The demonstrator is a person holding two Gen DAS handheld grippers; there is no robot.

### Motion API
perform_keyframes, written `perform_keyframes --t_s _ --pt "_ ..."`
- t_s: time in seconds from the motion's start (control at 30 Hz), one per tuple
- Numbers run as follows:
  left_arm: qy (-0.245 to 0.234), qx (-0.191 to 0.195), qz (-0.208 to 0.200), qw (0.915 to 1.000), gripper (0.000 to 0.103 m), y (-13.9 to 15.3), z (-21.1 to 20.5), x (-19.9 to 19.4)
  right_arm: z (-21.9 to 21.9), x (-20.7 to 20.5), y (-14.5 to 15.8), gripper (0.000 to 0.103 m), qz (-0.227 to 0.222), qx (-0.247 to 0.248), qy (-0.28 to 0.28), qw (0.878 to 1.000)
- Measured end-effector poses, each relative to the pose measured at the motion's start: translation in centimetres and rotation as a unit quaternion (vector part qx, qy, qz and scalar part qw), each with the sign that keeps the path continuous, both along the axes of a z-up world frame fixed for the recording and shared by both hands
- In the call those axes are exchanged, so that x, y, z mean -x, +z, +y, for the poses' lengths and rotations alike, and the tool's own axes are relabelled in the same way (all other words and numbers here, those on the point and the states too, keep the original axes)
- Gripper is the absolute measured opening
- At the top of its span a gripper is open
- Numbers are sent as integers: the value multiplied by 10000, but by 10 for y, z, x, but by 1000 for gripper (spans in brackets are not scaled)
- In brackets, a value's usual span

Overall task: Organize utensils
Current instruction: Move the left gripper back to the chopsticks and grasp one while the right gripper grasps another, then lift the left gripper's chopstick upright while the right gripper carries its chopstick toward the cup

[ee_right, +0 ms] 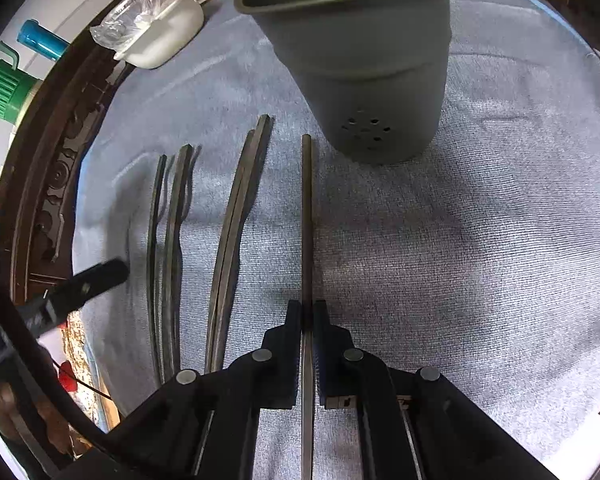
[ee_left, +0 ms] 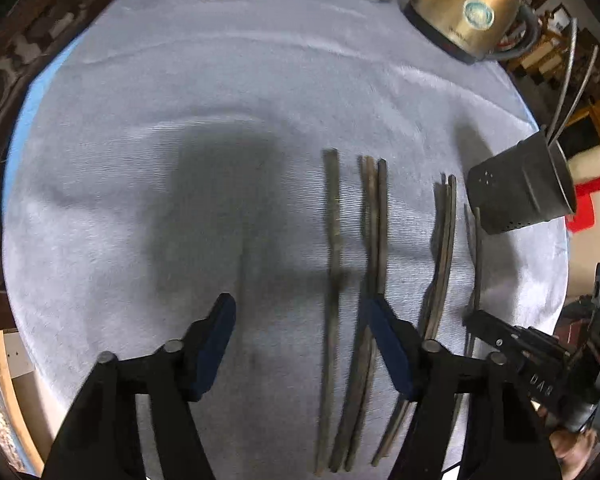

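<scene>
The right gripper is clamped on a single chopstick at the lower centre of its view, its far end aimed at the grey holder standing upper centre, presumably the destination. The remaining chopsticks lie in parallel on the blue cloth, easy to pick singly. The left gripper hangs over them lower centre, jaws apart and empty, likely lining up the next.

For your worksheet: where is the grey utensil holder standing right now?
In the right wrist view the grey utensil holder stands upright at top centre on the blue cloth, just beyond the chopstick gripped by the right tongs.
</scene>
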State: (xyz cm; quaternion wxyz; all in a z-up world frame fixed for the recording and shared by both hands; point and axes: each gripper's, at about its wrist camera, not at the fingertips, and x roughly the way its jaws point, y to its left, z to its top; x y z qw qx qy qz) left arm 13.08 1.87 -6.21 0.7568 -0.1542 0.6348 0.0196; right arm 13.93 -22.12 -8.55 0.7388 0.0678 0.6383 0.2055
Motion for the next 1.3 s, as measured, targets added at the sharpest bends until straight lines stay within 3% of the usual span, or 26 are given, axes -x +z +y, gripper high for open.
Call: perform_keyframes --t_s 0.07,0.2,0.27,0.47,0.63,0.77,0.93,1.3 --pt "-41 -20 266 9996 42 -7 -5 -10 -5 2 0 8 0 -74 9 10000" --pt "-81 -3 484 9988 33 -15 -12 -21 -15 3 2 8 9 -179 41 9998" --pt "-200 103 541 9983 7 -16 -15 -24 -17 4 3 8 34 -213 60 9997" --pt "-568 41 710 9958 7 -17 -16 -22 -16 -1 1 8 208 -160 181 9995" --pt "-853 56 1056 9907 8 -16 -5 -16 0 -11 2 9 389 229 460 9979" --pt "-878 163 1231 9884 8 -16 0 -26 14 -17 3 9 527 618 705 9942" --pt "-852 279 1295 9875 8 -17 3 -41 19 -30 -1 9 860 757 773 9904" --pt "-825 356 1303 9874 10 -27 12 -30 57 -44 -2 13 1074 1530 1209 9749"
